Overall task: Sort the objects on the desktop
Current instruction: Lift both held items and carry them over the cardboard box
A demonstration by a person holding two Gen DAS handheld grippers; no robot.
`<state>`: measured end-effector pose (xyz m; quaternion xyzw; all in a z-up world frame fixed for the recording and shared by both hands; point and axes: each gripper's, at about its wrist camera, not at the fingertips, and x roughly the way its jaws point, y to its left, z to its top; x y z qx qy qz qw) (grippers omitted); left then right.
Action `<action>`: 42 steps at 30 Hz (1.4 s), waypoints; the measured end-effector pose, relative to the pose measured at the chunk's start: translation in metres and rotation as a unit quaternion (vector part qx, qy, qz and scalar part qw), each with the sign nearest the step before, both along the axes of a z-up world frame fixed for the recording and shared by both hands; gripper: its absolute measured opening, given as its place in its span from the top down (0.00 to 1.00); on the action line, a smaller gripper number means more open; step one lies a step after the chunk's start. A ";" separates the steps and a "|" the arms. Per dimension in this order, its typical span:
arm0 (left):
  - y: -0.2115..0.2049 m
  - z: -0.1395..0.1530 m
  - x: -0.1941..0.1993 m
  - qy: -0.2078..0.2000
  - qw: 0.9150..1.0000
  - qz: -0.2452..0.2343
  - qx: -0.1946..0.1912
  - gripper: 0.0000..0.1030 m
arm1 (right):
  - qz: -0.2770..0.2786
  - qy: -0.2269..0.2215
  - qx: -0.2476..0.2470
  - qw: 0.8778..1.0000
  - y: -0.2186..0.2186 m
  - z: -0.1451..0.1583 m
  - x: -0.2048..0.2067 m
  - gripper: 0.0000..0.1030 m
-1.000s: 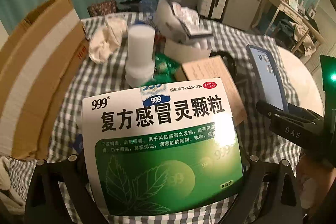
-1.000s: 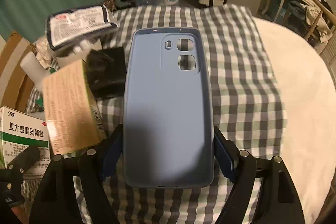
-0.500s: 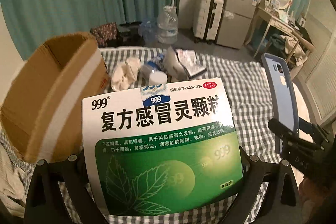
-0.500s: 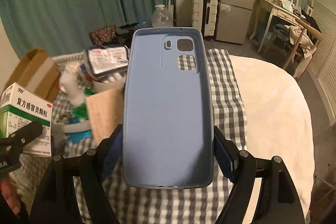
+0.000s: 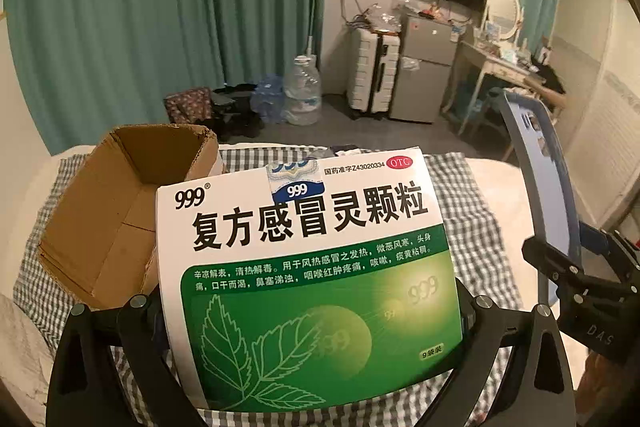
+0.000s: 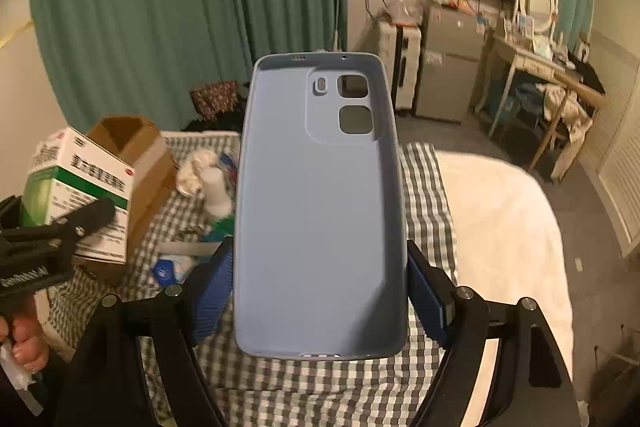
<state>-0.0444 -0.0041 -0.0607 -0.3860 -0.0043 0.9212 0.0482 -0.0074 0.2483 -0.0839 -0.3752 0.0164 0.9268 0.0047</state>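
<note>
Landmark: the open cardboard box on the checked cloth.

We have the left hand-held gripper closed on a white-and-green medicine box, printed face toward the camera, held up just right of the cardboard box and overlapping its near right corner. From the right wrist, the medicine box sits in front of the cardboard box; whether they touch we cannot tell.

The right hand-held gripper pinches a grey-blue phone case by its long edges, upright, inner side facing the camera, well right of the cardboard box.

Right of the cardboard box on the cloth: a crumpled white wad, a white bottle, small blue and green items, too blurred to name.
</note>
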 end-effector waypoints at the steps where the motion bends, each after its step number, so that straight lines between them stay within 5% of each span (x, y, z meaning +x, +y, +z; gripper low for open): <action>1: -0.004 0.003 0.003 0.004 1.000 0.000 0.000 0.04 | 0.003 0.008 0.003 1.000 -0.007 0.008 0.003 0.23; 11: -0.041 0.030 0.016 0.050 0.999 0.015 -0.011 0.04 | 0.038 0.057 0.020 0.997 -0.064 0.051 0.014 0.23; 27: -0.139 0.033 0.020 0.057 0.994 0.085 -0.028 0.04 | 0.090 0.047 -0.003 0.995 -0.143 0.050 -0.015 0.23; 42: -0.202 0.012 -0.004 0.022 0.989 0.142 -0.024 0.03 | 0.149 0.037 -0.019 0.988 -0.210 0.045 -0.050 0.23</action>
